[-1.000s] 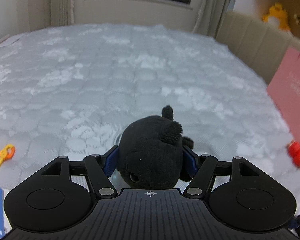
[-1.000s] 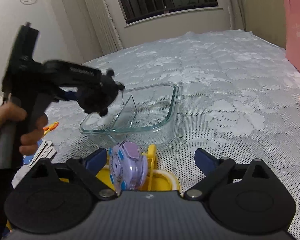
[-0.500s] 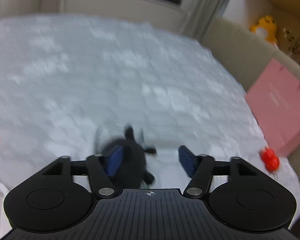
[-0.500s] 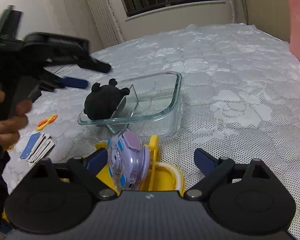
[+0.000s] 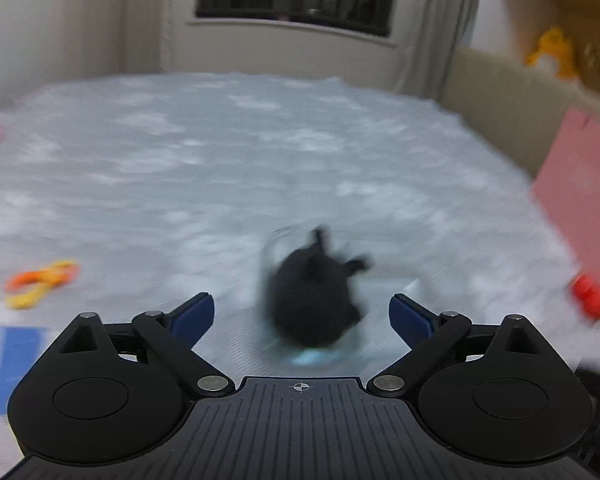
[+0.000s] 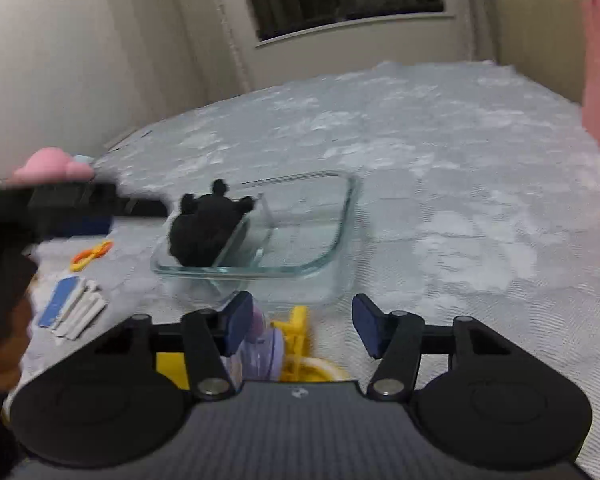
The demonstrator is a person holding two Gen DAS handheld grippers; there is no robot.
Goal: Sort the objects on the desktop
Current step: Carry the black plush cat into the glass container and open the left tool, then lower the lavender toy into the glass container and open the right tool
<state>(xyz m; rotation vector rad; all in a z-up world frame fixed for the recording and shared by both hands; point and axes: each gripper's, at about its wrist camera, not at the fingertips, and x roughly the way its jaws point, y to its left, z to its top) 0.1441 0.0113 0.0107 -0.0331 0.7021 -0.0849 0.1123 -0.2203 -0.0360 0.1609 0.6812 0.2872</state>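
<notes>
Right wrist view: the black plush toy (image 6: 204,228) lies in the left compartment of the glass dish (image 6: 340,216) on the bed, its other compartment bare. The left gripper (image 5: 300,316) hangs just behind it, fingers spread wide and holding nothing. The right gripper (image 6: 302,326) is also spread and empty, above a purple spinning top (image 6: 260,350) on a yellow launcher (image 6: 298,328) — likely the next pick, calling for a lower, centred approach. Scissors (image 6: 90,254) and cards (image 6: 74,312) lie outside the dish.
</notes>
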